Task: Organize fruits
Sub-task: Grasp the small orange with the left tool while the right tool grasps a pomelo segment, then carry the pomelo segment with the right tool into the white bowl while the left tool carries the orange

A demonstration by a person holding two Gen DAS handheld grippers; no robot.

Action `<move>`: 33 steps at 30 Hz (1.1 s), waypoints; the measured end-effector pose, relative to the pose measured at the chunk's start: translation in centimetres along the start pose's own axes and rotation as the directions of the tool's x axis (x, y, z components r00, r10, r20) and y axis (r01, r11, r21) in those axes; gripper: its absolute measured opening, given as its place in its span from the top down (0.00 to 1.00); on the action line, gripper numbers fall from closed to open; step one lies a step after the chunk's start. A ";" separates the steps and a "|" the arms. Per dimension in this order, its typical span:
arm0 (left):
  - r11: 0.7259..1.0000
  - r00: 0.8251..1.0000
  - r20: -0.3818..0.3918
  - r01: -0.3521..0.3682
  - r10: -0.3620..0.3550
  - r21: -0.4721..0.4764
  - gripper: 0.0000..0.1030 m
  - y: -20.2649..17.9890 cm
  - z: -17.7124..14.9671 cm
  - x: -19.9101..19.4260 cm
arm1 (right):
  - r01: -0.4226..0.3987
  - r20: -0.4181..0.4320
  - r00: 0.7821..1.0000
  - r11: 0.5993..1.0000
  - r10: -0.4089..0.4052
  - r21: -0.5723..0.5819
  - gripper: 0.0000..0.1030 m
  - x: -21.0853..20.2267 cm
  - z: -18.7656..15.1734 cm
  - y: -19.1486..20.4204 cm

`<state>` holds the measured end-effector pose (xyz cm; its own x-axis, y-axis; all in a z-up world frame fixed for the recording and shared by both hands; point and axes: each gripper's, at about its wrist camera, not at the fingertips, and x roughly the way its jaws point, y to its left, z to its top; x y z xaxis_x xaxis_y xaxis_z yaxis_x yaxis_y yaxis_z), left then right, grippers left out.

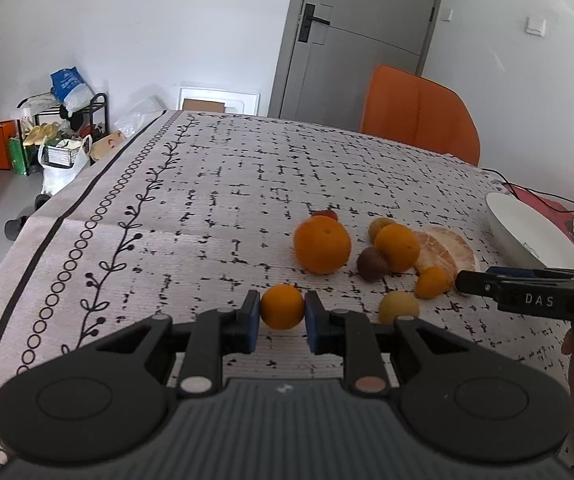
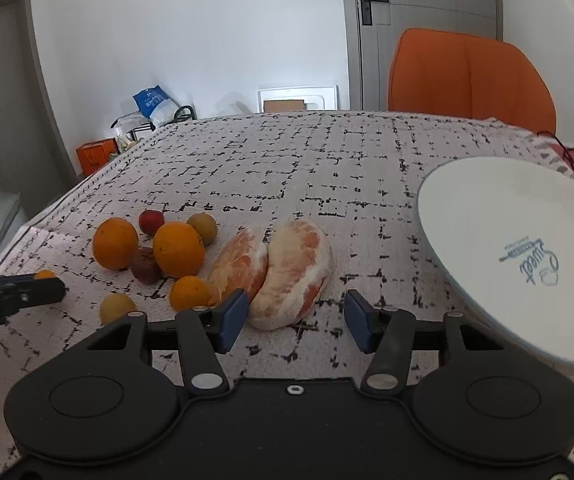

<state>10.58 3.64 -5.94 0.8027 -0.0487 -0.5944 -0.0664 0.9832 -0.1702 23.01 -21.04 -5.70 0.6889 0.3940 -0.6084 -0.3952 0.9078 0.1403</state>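
Observation:
My left gripper point(image 1: 282, 317) is shut on a small orange point(image 1: 282, 305), held just above the patterned tablecloth point(image 1: 215, 200). Beyond it lies a cluster of fruit: a large orange point(image 1: 322, 244), a second orange point(image 1: 397, 247), a brown fruit point(image 1: 371, 264), another small orange point(image 1: 432, 282) and a yellow fruit point(image 1: 399, 307). My right gripper point(image 2: 297, 322) stands open around the near end of a peeled grapefruit half point(image 2: 293, 276); its pads do not press on it. A second peeled half point(image 2: 239, 264) lies against the first one's left side.
A white bowl point(image 2: 519, 248) sits at the right of the table, close to my right gripper. An orange chair point(image 2: 467, 76) stands behind the far edge. The table's left edge point(image 1: 67, 208) drops to a floor with bags and a rack. A cable point(image 1: 527, 194) trails near the bowl.

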 end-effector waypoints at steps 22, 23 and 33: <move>1.000 1.000 0.009 -0.013 0.014 -0.013 0.79 0.9 0.2 -0.6 | 0.097 0.000 0.995 0.993 -0.098 -0.072 0.54 2.3 1.6 0.6; 1.000 1.000 0.010 -0.015 0.015 -0.015 0.79 1.0 0.2 -0.6 | 0.099 0.002 0.995 0.992 -0.099 -0.081 0.54 2.5 1.7 0.7; 0.999 1.000 0.016 -0.022 0.022 -0.025 0.79 1.3 0.4 -1.1 | 0.081 0.011 0.997 0.992 -0.080 -0.099 0.62 2.8 1.8 0.8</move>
<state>9.83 5.03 -5.23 0.8103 -0.0240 -0.5855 -0.0986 0.9793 -0.1765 25.70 -18.95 -5.85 0.7251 0.3214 -0.6091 -0.3964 0.9180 0.0126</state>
